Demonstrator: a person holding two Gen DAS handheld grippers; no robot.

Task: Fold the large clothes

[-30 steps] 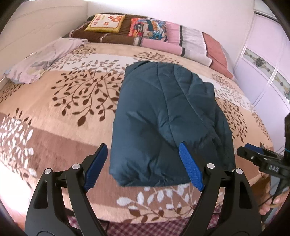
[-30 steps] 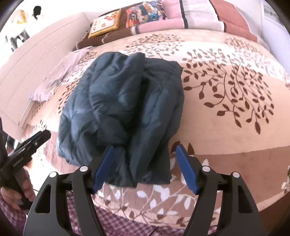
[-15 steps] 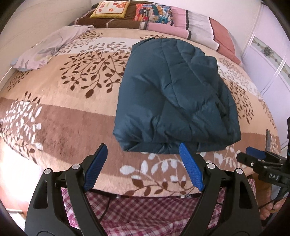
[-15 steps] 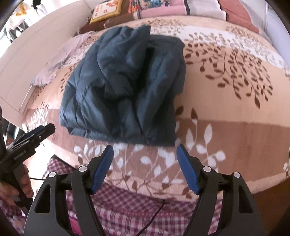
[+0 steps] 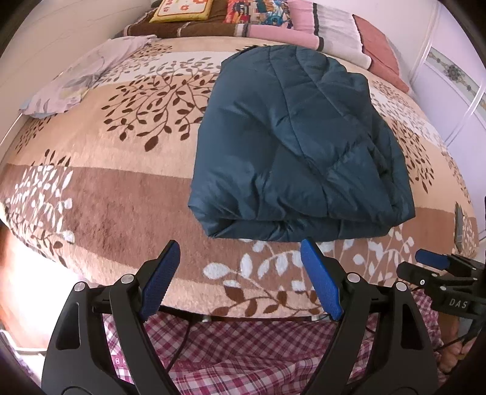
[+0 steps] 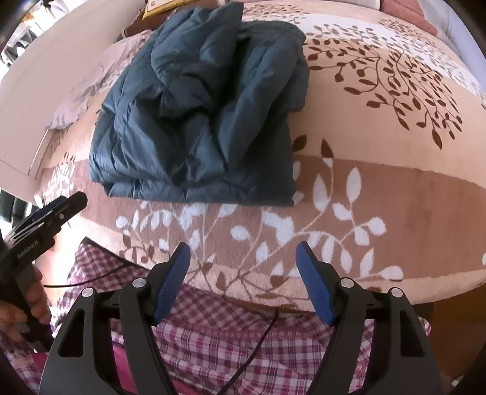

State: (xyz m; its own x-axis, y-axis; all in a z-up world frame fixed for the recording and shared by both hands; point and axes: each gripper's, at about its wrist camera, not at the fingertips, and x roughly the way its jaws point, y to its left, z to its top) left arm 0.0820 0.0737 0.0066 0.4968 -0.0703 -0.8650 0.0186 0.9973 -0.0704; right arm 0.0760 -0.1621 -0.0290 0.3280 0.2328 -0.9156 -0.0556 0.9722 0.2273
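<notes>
1. Folded into a thick bundle: dark teal quilted puffer jacket (image 5: pixel 297 145), lying near the front edge of the beige, leaf-patterned plush bed blanket (image 5: pixel 121 194)
2. Spread wide and empty: left gripper (image 5: pixel 240 281), poised short of the jacket's near fold, touching nothing
3. Likewise spread and empty: right gripper (image 6: pixel 243 278), above the blanket edge and the checked pink shirt (image 6: pixel 218 334)
4. Apparently finished, judging by the compact bundle; at most some tidying of the rumpled right side left

place: I'm in a home bedroom | evidence: bed (image 5: pixel 121 194) under a leaf-patterned blanket, pillows (image 5: pixel 331 33) and cushion (image 5: pixel 182 10) at its head, panelled wardrobe doors (image 5: pixel 449 91) alongside
</notes>
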